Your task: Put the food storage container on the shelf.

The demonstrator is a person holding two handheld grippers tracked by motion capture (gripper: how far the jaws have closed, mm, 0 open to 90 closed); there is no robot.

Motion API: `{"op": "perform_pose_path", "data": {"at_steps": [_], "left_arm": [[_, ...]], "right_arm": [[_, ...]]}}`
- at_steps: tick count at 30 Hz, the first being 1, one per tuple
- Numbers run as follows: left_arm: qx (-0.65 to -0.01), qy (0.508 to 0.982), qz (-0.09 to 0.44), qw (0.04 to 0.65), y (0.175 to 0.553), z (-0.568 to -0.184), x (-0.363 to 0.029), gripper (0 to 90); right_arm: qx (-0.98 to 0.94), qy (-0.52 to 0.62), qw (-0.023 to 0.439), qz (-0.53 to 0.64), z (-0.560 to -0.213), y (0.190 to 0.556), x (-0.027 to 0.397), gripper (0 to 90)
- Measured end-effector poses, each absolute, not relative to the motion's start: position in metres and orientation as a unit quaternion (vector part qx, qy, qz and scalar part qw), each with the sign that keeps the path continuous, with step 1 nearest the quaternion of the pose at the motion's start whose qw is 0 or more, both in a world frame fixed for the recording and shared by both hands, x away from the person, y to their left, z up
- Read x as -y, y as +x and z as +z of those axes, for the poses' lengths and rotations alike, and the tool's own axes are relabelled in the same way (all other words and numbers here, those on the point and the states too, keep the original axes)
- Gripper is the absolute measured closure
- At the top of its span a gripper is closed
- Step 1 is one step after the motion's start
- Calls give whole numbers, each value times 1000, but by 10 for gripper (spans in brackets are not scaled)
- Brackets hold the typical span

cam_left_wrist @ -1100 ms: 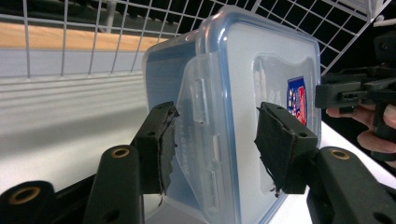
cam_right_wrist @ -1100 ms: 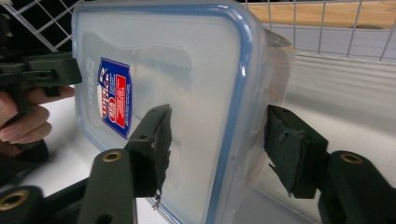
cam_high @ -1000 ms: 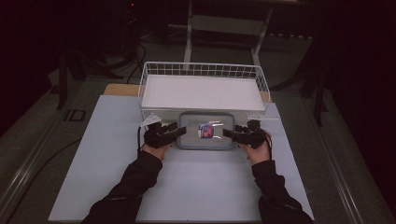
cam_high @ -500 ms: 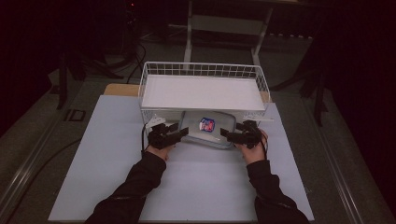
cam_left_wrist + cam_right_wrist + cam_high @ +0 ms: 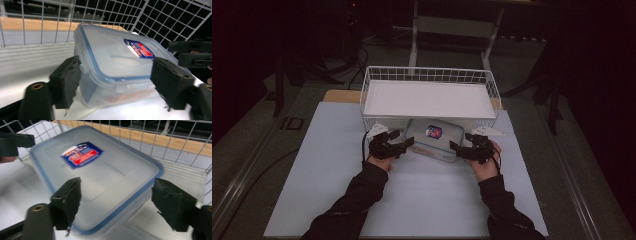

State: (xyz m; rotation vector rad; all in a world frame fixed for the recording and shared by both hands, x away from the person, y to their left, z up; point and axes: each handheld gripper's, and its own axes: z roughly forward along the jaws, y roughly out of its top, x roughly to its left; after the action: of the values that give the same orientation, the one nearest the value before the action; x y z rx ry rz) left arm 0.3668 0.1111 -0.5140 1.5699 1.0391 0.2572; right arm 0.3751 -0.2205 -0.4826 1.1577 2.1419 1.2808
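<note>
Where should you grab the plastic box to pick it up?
Best by its two short ends, one hand-held gripper from each side. The plastic box is wide and flat, leaning against the wire basket, and its lid rim sticks out there, so jaws could probably pinch it. Its flat top looks too broad.

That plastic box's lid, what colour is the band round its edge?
Blue, a thin line round the clear lid of the box. It shows best in the right gripper view.
</note>
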Motion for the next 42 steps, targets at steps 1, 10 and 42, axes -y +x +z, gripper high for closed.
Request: {"op": "perform_pose_path", "data": {"at_steps": [1,10,42], "left_arm": [[-440,674,101,585,364,-514,-113,184],[-397,700,76,588,331,-501,-119,13],[-380,723,117,565,278,-498,-127,9]], "right_arm": [[-764,410,199,456,-482,371,219,263],[-769,379,166,487,-476,341,202,454],[-778,422,192,424,-508,374,173,898]]}}
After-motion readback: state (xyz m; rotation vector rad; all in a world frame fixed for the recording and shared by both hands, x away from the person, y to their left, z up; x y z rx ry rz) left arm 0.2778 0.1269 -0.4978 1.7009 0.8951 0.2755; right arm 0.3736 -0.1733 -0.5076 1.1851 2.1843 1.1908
